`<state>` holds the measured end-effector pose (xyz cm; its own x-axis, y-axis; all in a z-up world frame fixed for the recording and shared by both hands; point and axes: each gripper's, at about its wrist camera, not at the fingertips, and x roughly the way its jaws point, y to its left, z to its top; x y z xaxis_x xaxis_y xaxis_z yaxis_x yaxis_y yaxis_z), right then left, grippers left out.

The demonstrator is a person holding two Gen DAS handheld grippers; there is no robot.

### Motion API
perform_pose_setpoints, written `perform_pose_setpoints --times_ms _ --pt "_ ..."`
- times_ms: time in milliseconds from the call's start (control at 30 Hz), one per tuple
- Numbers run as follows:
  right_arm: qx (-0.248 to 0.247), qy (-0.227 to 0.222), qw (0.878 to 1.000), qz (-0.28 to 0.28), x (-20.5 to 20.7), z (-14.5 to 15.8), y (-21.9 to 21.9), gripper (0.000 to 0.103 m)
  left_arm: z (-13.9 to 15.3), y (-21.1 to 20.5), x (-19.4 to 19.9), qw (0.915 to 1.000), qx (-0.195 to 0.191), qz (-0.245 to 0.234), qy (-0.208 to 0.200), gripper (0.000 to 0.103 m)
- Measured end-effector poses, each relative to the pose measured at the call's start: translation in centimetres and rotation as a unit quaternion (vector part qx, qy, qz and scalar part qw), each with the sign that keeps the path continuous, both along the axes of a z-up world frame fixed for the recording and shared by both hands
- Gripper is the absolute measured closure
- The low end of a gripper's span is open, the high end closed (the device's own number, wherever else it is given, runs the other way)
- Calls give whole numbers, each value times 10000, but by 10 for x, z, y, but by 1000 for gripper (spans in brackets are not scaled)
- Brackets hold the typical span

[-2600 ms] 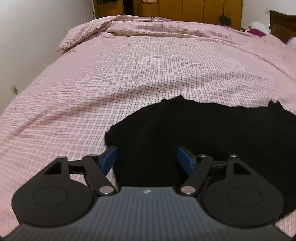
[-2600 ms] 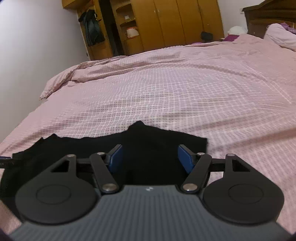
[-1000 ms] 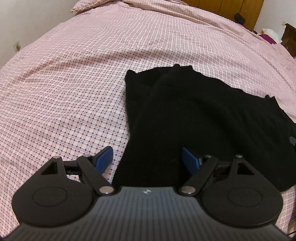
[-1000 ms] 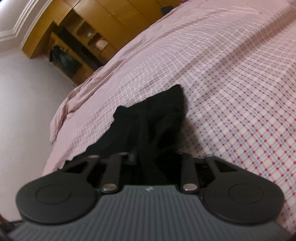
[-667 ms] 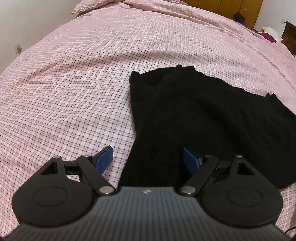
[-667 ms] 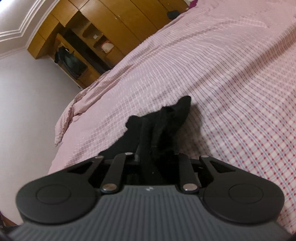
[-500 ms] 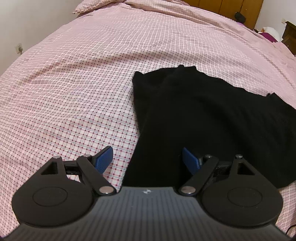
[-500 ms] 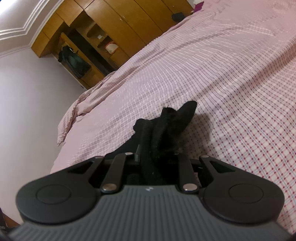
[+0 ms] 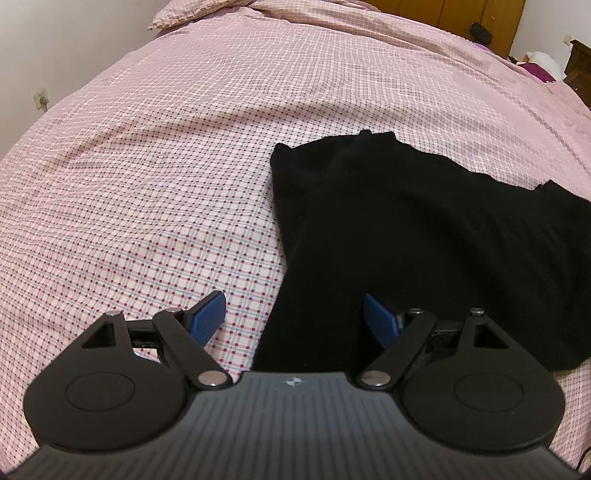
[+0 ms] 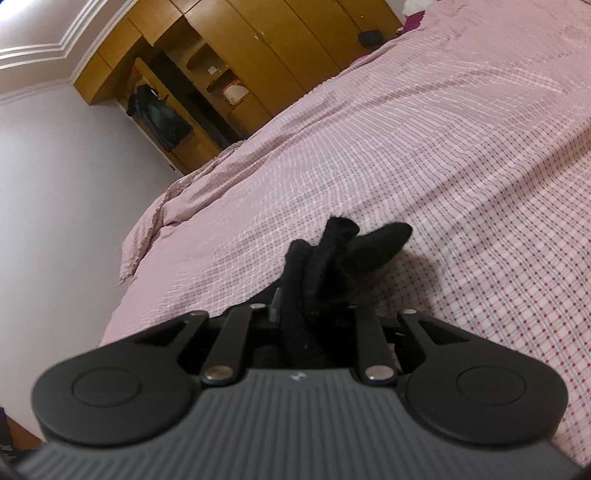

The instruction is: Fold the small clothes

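A black garment (image 9: 424, 236) lies spread on the pink checked bedspread (image 9: 147, 166), running from centre to the right edge of the left wrist view. My left gripper (image 9: 294, 314) hovers open over its near left edge, blue pads (image 9: 207, 312) wide apart, one above the bedspread and one above the cloth. My right gripper (image 10: 314, 314) is shut on a bunched fold of the same black garment (image 10: 332, 254). The fold sticks up past the jaws, lifted off the bed. Cloth hides the right pads.
The pink bedspread (image 10: 461, 129) stretches far ahead, with a rumpled fold (image 9: 229, 7) at its far end. A wooden wardrobe (image 10: 240, 55) stands beyond the bed. A white wall (image 10: 55, 177) runs along the left side, with a socket (image 9: 41, 99) low on it.
My right gripper has risen with the bunched black cloth, and its view has rolled. In the left wrist view the garment's left edge has slid a little rightwards; the left gripper stays open.
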<state>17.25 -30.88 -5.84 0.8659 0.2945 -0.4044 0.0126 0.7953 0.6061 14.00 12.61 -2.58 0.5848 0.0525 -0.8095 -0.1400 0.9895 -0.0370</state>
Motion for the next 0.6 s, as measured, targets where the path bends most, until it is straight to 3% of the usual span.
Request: perform_pose_setpoints --times_ms 233,600 --pt "-125 -273 9992 260 2 30 27 84 3 5 -2 10000 -16 -32 -29 18" --pt "-485 -715 9928 835 13 79 107 84 8 37 -12 9997 -21 162 -158 18"
